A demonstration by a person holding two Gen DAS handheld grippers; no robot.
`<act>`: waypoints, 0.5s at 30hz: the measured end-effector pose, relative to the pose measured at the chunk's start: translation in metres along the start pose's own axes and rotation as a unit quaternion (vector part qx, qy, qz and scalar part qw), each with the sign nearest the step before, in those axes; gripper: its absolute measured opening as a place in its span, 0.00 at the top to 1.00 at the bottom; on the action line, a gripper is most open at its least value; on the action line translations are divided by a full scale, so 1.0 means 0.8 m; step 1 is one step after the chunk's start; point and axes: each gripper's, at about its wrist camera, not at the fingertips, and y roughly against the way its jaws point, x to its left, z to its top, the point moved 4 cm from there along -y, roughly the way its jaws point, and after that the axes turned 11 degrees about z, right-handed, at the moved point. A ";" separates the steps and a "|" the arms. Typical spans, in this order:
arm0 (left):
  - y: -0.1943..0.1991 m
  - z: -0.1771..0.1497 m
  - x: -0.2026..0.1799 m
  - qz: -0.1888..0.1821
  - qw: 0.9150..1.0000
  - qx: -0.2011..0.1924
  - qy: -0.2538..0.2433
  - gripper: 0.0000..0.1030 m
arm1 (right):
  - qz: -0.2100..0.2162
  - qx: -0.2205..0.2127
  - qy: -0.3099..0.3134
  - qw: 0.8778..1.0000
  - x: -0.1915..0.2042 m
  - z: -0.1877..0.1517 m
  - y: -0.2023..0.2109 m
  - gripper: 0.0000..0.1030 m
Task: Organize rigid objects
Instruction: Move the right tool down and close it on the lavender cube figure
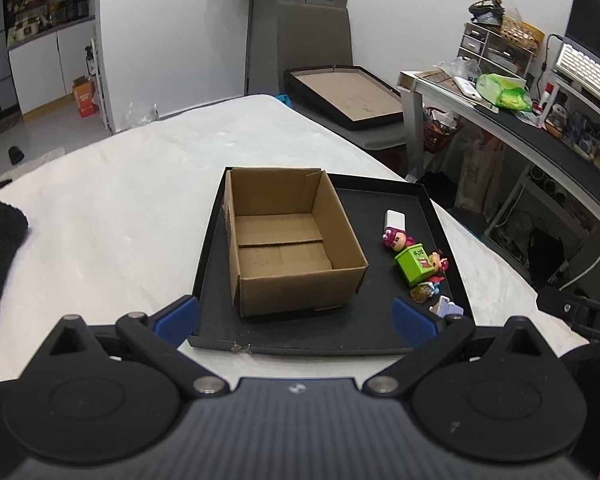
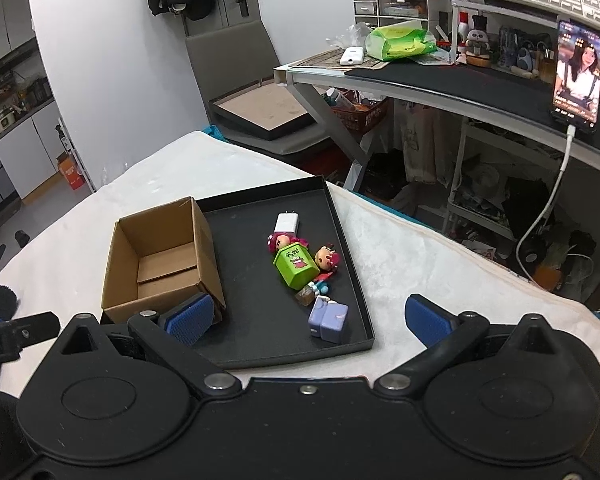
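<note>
Counts on the white cover:
- 1 black tray (image 2: 352, 280)
- 1 open cardboard box (image 2: 208, 248), standing in the tray, nothing visible inside
- 1 white charger plug (image 2: 287, 224)
- 1 green cube toy (image 2: 296, 266)
- 2 pink-haired doll figures: one (image 2: 278, 241) by the plug, one (image 2: 327, 258) beside the cube
- 1 small blue-and-brown figure (image 2: 314, 291), too small to identify further
- 1 lavender block toy (image 2: 329, 318)

That makes 6 loose items, all lying in the tray beside the box.

2 handheld grippers: left (image 1: 296, 316), right (image 2: 308, 316), each with 2 blue pads spread wide, nothing between them.
</note>
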 end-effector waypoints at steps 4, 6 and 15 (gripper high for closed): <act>-0.019 0.002 0.003 0.004 1.000 0.006 0.007 0.02 | 0.000 0.001 -0.010 1.000 -0.008 0.002 -0.016 0.01; -0.029 0.003 0.003 0.000 1.000 0.012 0.010 0.02 | -0.001 0.002 -0.013 1.000 -0.012 0.002 -0.025 0.03; -0.076 0.007 0.006 -0.014 0.999 0.028 0.016 0.04 | 0.004 0.023 -0.047 0.999 -0.032 -0.003 -0.073 0.24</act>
